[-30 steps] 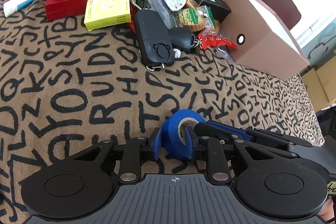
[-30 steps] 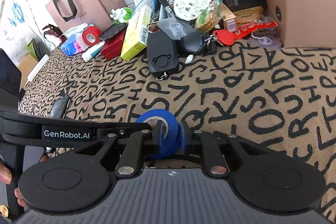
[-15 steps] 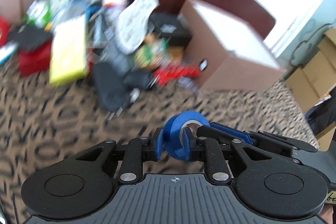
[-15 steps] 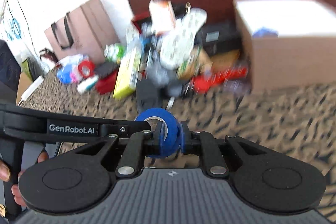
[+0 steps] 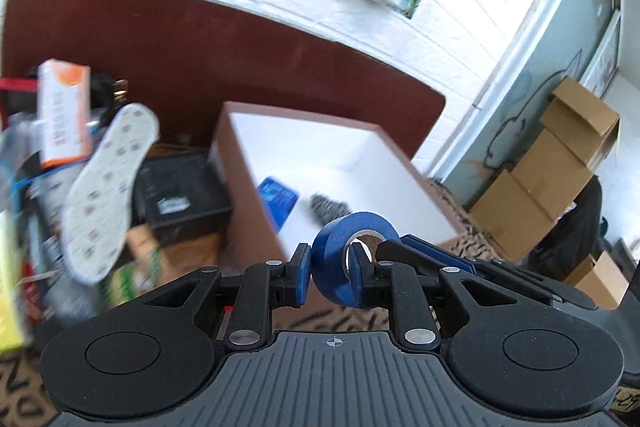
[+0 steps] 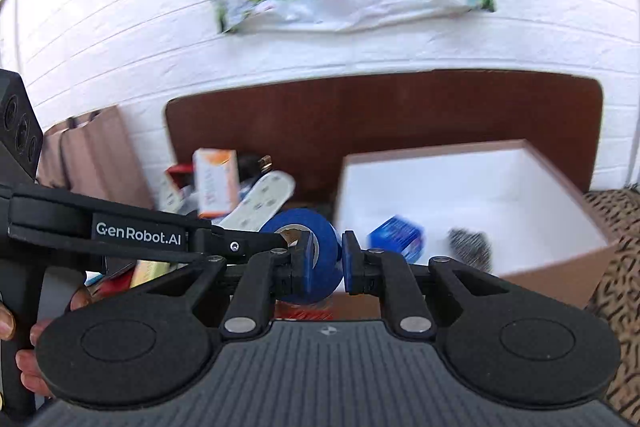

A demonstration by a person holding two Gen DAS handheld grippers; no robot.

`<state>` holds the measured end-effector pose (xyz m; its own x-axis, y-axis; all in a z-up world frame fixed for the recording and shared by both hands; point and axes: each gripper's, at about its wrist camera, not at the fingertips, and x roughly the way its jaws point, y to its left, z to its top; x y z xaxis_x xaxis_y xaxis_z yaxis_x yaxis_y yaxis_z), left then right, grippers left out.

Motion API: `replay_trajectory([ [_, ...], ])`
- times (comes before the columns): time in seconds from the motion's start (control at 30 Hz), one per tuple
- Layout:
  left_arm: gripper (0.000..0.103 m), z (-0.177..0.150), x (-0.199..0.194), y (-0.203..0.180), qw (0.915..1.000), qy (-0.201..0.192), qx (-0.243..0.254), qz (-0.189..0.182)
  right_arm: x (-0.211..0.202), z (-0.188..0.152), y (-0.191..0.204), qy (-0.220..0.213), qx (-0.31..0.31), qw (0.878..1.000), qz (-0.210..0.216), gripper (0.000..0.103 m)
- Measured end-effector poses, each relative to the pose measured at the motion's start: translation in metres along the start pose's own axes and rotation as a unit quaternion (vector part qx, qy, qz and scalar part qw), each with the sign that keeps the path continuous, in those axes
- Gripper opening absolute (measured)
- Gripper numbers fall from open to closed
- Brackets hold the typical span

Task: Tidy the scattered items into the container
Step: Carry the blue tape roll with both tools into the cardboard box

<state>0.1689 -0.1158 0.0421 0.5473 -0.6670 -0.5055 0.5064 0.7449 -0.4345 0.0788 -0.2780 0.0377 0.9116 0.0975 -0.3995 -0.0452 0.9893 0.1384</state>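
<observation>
Both grippers are shut on one blue tape roll, held in the air in front of the brown box with a white inside. My left gripper grips the roll's wall; one finger passes through its hole. My right gripper clamps the same roll from the other side. The box holds a blue packet and a dark scrubber. The pile of scattered items lies left of the box.
A white insole, an orange-white carton and a black box top the pile. A brown headboard stands behind. Cardboard boxes are stacked at the right. A paper bag stands at the left.
Both grippers have lifted the blue tape roll off the patterned cloth and carried it toward the box; the views now tilt up and show the box's inside.
</observation>
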Motion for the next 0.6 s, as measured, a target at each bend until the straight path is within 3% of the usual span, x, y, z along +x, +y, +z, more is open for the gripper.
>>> replay_trajectory([
  [0.23, 0.033, 0.02, 0.068, -0.004, 0.9996, 0.021, 0.013, -0.012, 0.038, 0.007, -0.048, 0.012, 0.026, 0.999, -0.022, 0.017],
  [0.6, 0.033, 0.02, 0.15, 0.007, 0.9968, 0.079, 0.015, 0.0, 0.087, -0.013, -0.097, 0.06, 0.067, 0.996, -0.027, 0.017],
])
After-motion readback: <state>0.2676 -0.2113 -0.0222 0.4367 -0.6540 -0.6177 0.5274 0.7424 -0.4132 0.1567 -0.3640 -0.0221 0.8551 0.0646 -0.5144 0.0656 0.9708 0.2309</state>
